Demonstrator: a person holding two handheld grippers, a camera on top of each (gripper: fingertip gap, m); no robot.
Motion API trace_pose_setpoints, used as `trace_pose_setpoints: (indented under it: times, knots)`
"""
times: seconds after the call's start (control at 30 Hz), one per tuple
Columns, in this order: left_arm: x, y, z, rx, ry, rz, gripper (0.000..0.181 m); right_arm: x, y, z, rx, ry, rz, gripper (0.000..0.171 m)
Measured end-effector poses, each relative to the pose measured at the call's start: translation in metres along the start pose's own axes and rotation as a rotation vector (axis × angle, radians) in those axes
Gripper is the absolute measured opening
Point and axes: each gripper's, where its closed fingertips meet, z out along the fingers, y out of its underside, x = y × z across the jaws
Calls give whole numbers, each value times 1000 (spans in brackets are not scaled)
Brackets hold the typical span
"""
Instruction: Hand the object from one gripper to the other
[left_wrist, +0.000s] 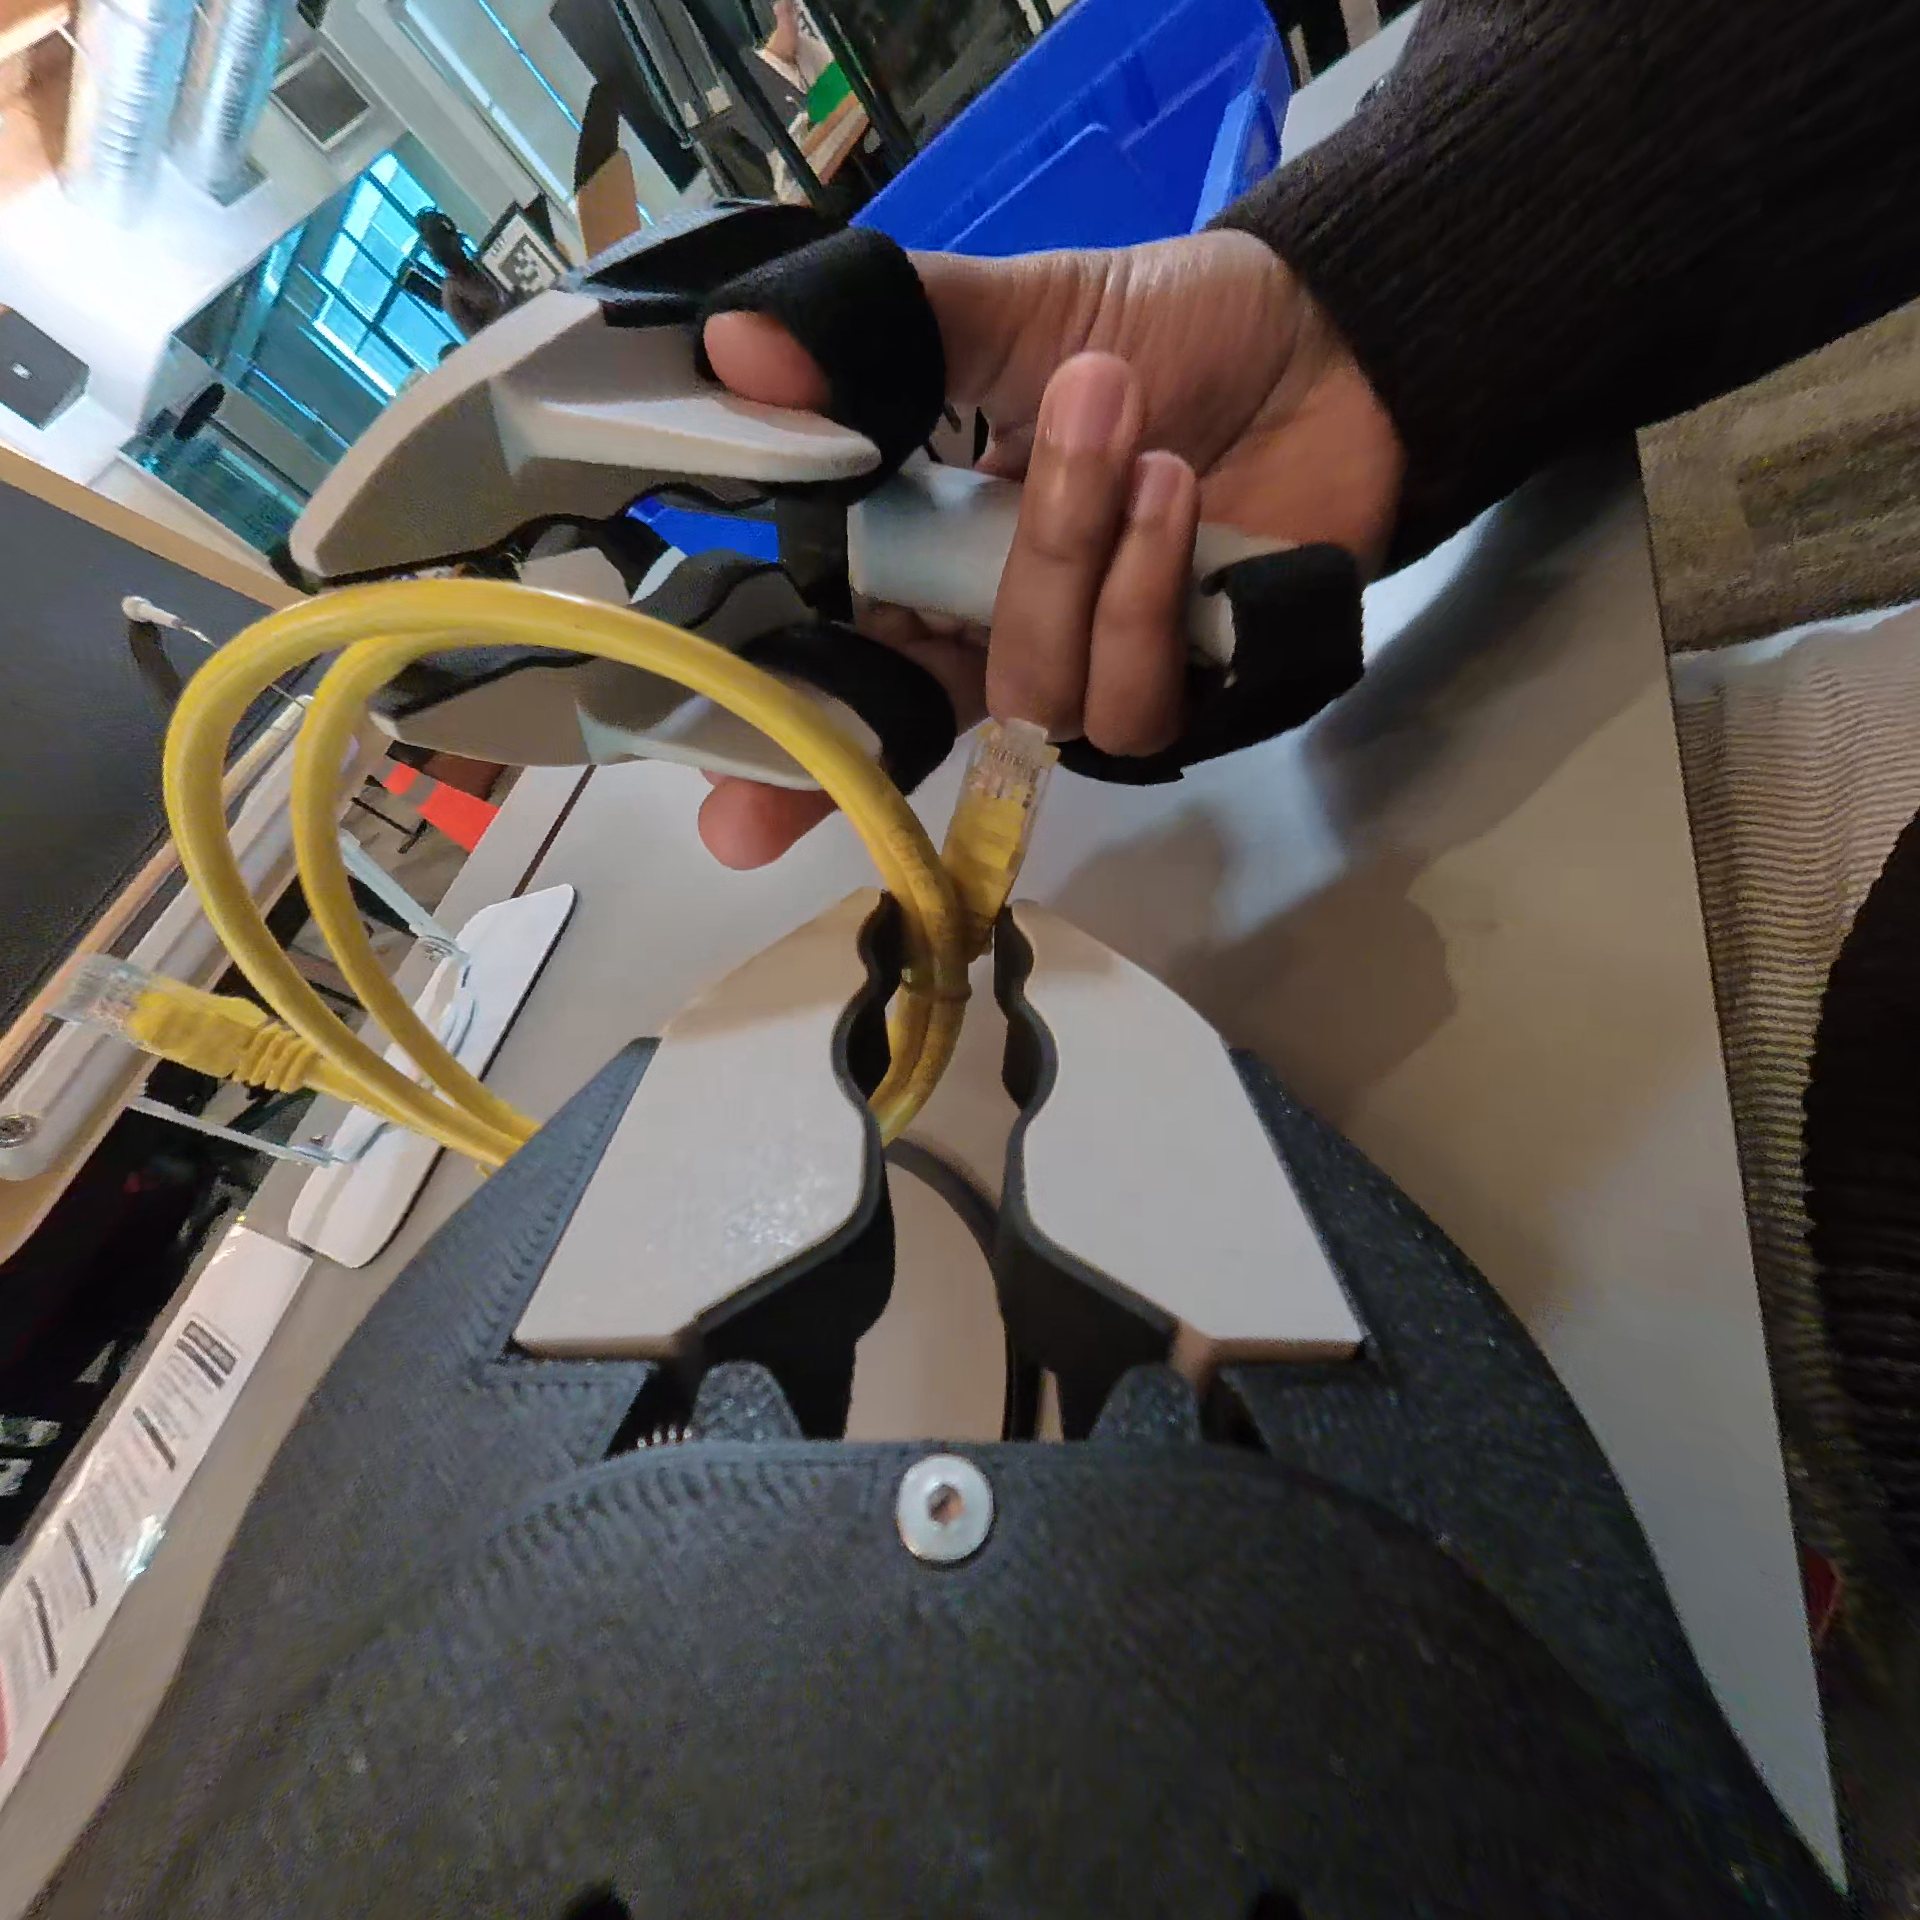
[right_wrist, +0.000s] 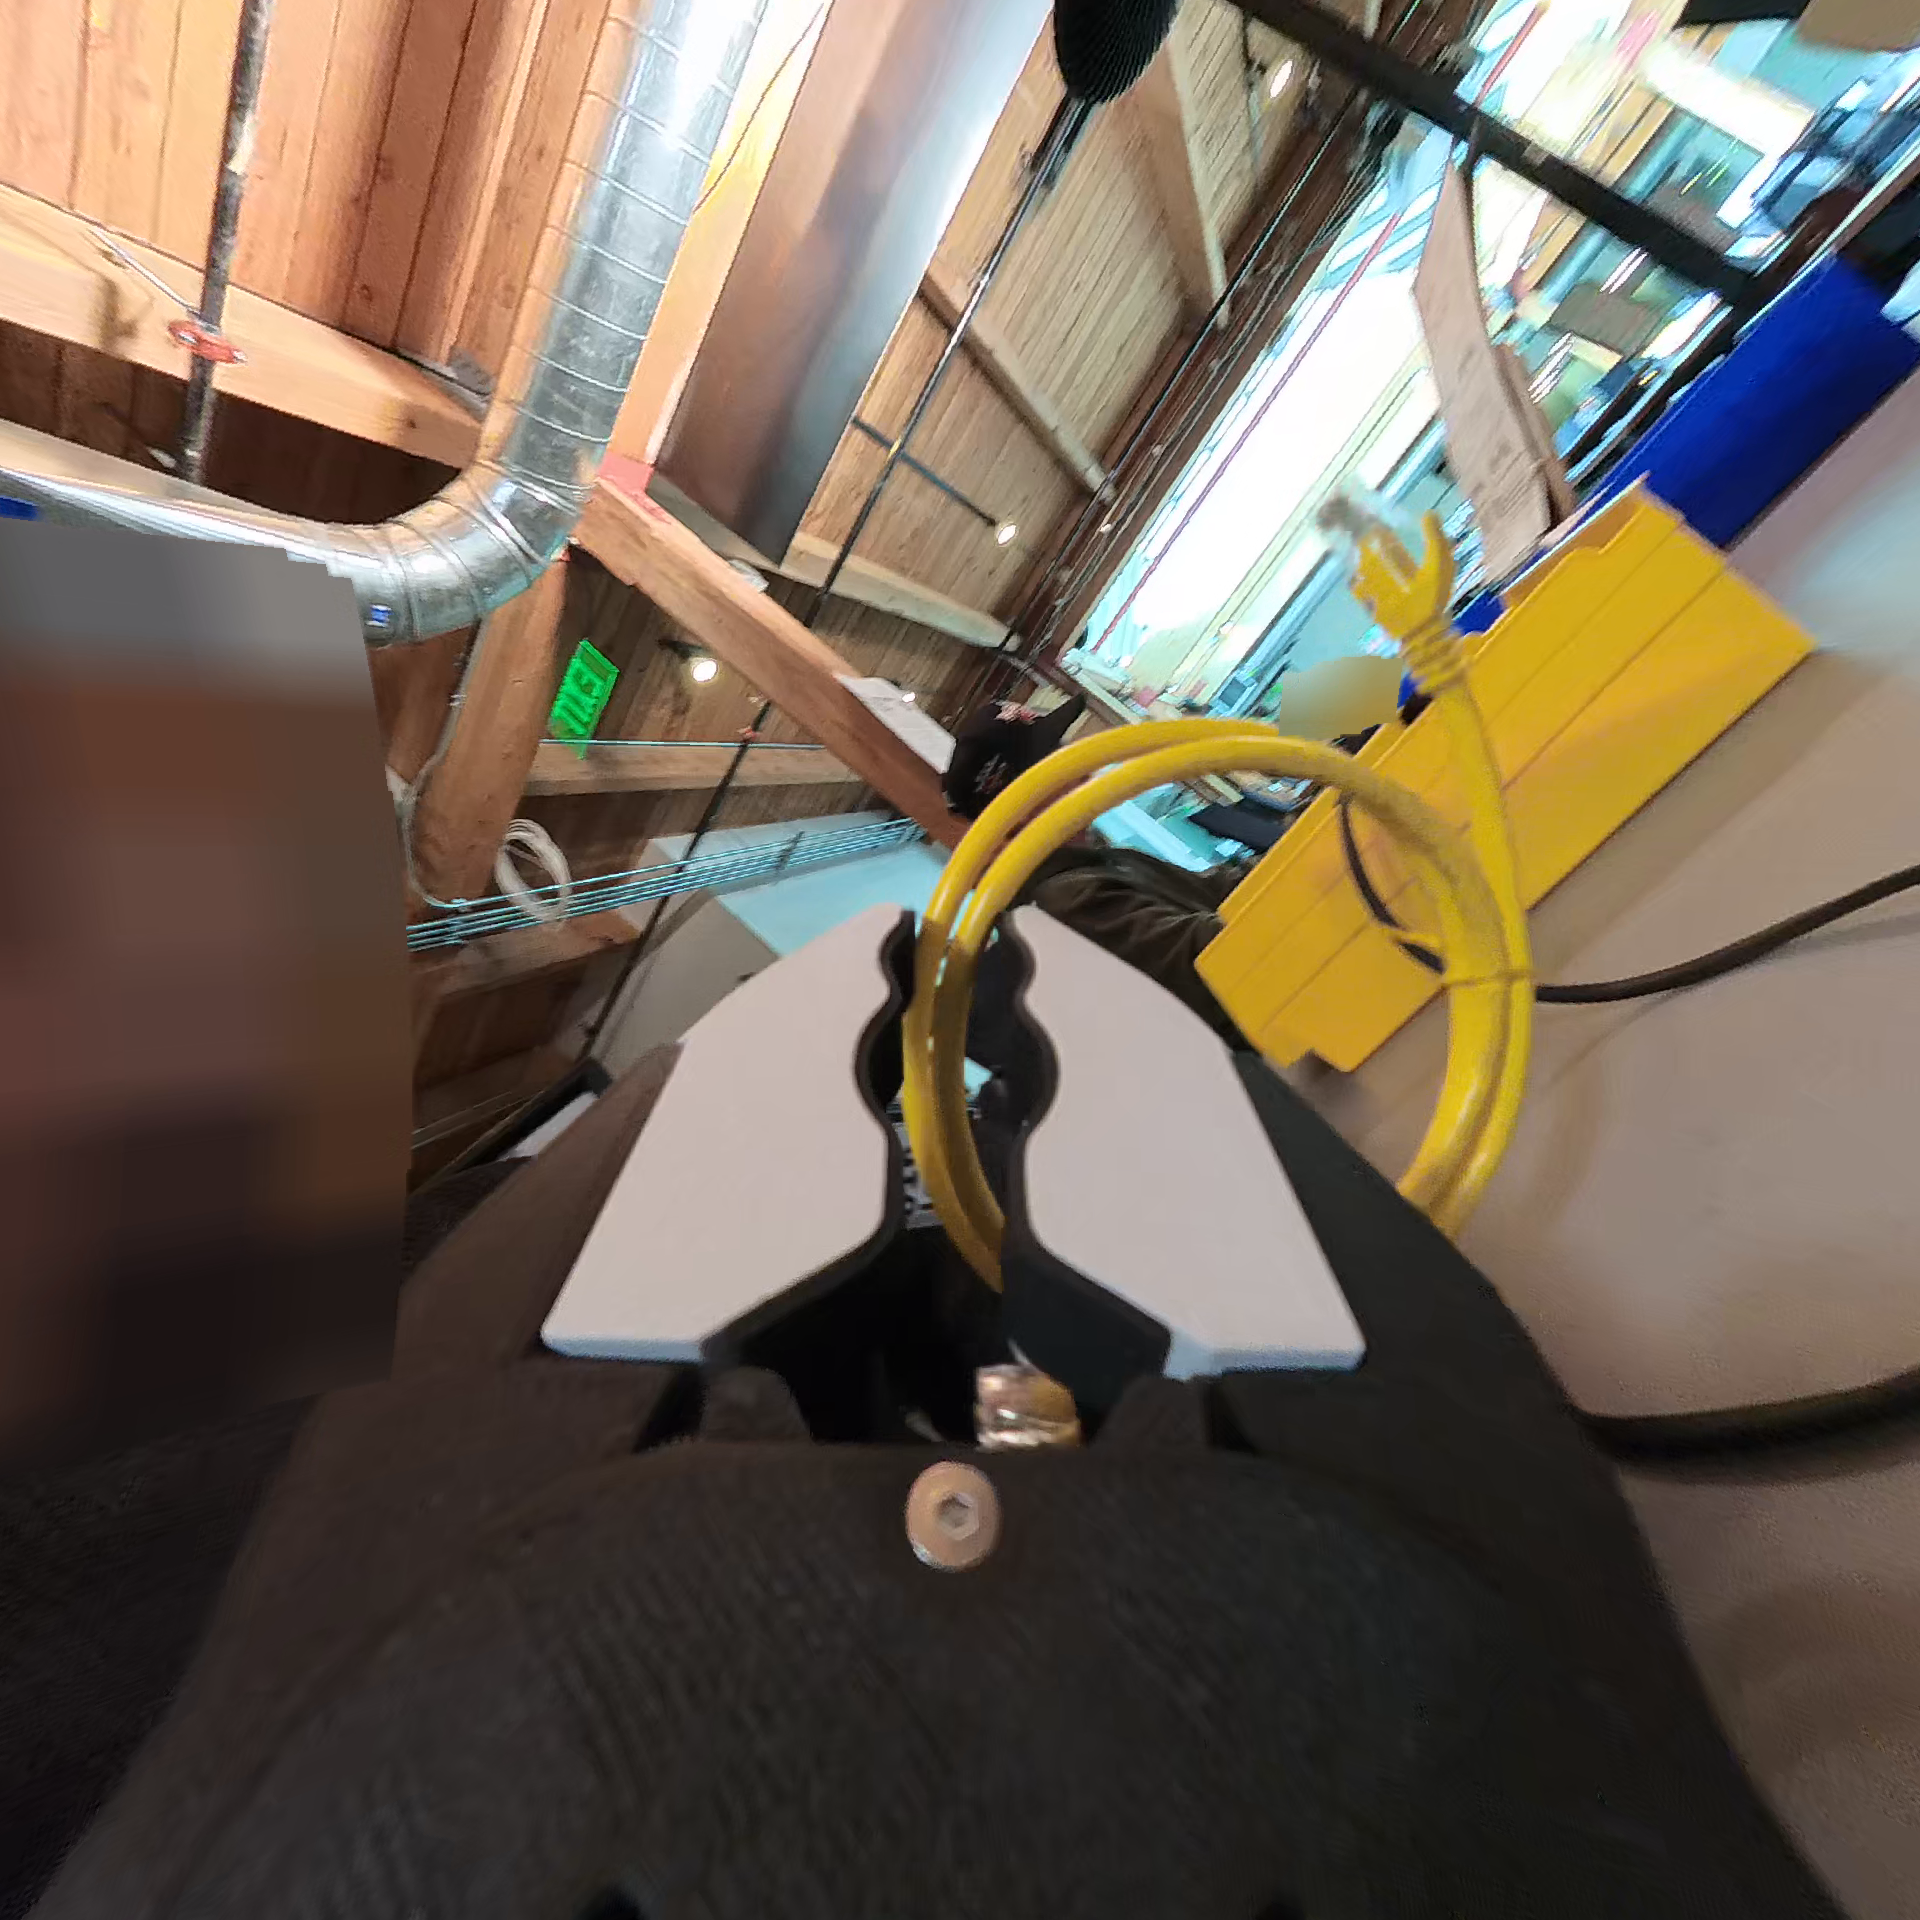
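A short yellow network cable (left_wrist: 920, 862), coiled in a loop, hangs in the air between both grippers. My left gripper (left_wrist: 948, 920) is shut on the tied part of the loop at its fingertips, with one plug (left_wrist: 1003, 758) sticking up just past them. My right gripper (left_wrist: 343, 639), held by a hand (left_wrist: 1143, 364), is closed on the far side of the loop. In the right wrist view the cable (right_wrist: 1507, 1039) passes between the right gripper's (right_wrist: 961, 925) fingers and arcs off to the right. One plug (right_wrist: 1392, 582) points up and another (right_wrist: 1023, 1413) sits under the jaws.
A pale table (left_wrist: 1455, 1039) lies below. A blue bin (left_wrist: 1091, 125) stands behind the hand. A yellow bin (right_wrist: 1507, 748) and a black cord (right_wrist: 1714, 956) are on the table to the right. A white flat stand (left_wrist: 436, 1091) sits at the table's left edge. Tip to tip, the grippers are about 9 centimetres apart.
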Motion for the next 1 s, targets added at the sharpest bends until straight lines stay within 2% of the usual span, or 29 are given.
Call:
trace_pose_setpoints:
  times: [0.23, 0.43, 0.57, 0.7, 0.83, 1.0]
  knots:
    - [-20, -10, -9, 88, -44, -158, 17, 5, -12, -5, 55, 73, -103, 35]
    - [-45, -21, -25, 262, -22, -471, 18, 11, -12, -7, 36, 136, -177, 42]
    - [-54, -33, -38, 407, 53, -663, 17, 23, 9, -1, -128, 258, -360, 44]
    - [-72, -36, -50, 540, 88, -867, 16, 49, 28, -6, -332, 475, -644, 40]
    - [-94, -32, -67, 700, 127, -1096, 15, 51, 48, -3, -475, 474, -808, 44]
    - [-107, -34, -84, 887, 249, -1304, 15, 58, 80, 1, -652, 458, -1026, 50]
